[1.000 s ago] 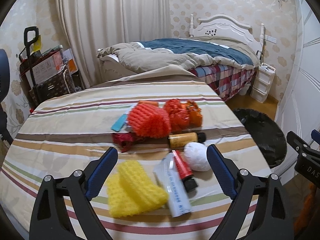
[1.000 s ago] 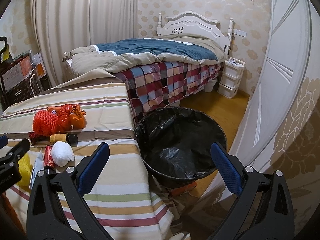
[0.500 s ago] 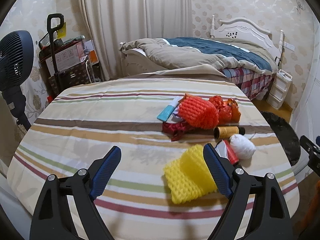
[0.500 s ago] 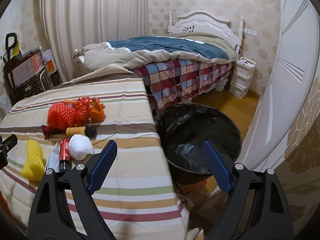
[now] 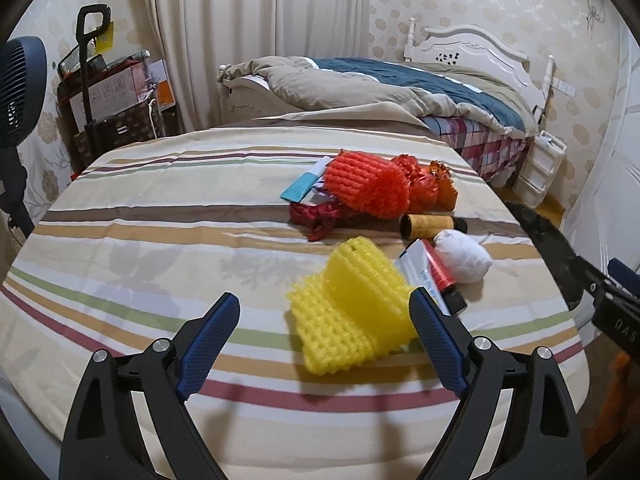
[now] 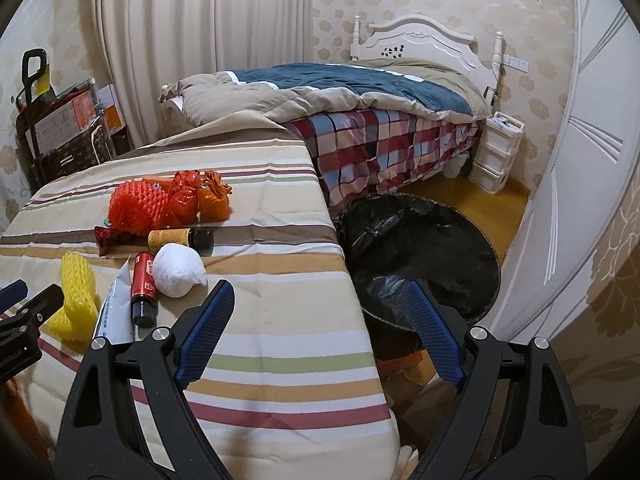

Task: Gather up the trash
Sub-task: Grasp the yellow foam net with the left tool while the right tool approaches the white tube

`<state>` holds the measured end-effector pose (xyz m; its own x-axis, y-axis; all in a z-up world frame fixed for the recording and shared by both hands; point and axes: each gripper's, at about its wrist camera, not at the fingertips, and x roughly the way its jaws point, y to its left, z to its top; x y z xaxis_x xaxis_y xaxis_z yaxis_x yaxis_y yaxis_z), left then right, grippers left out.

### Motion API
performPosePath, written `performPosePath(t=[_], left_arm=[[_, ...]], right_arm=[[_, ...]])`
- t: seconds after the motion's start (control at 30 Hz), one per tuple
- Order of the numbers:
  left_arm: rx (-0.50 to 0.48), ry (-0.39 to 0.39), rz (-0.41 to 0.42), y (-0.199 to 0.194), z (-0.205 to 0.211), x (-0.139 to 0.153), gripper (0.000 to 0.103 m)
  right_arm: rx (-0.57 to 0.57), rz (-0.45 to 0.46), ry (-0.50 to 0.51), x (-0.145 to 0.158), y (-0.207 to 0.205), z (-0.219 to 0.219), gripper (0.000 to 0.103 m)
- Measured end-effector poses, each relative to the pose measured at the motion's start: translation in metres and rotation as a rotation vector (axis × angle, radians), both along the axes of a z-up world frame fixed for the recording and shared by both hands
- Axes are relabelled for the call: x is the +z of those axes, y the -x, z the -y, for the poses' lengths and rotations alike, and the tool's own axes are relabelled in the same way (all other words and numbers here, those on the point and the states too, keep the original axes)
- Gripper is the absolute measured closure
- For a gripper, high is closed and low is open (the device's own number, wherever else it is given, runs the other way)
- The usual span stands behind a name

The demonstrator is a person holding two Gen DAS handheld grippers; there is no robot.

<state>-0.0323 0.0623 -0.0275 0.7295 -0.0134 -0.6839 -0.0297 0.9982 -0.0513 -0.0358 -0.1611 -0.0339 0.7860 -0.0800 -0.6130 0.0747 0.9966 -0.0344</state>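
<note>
We hold the left tool (image 5: 324,320) spread wide just before the yellow foam net (image 5: 352,312) on the striped surface (image 5: 160,216), ready to pinch it, while the right tool (image 6: 320,308), also spread and empty, hovers beside the black-lined bin (image 6: 420,248).

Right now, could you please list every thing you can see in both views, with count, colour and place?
foam net: 1, yellow, folded, near table edge
foam net: 1, orange-red, mid table
crumpled wrappers: a few, orange and red, beside the orange-red net
bottle: 1, yellow, dark cap, lying down
white wad: 1, beside the yellow bottle
tube: 1, red, black cap, lying on a white packet
teal card: 1, left of the orange-red net
table: 1, striped cloth
bin: 1, black liner, floor beside table
bed: 1, behind
fan: 1, dark, left
left gripper: open, over table
right gripper: open, table edge
</note>
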Motion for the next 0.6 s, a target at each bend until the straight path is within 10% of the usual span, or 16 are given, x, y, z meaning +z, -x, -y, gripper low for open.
performPosePath(t=[0.43, 0.6], left_arm=[[-0.048, 0.007, -0.078, -0.013, 0.001, -0.024, 0.016], [-0.094, 0.073, -0.098, -0.015, -0.007, -0.026, 0.036]], right_arm=[[0.010, -0.029, 0.003, -0.005, -0.009, -0.004, 0.018], [0.021, -0.036, 0.006, -0.007, -0.011, -0.008, 0.018]])
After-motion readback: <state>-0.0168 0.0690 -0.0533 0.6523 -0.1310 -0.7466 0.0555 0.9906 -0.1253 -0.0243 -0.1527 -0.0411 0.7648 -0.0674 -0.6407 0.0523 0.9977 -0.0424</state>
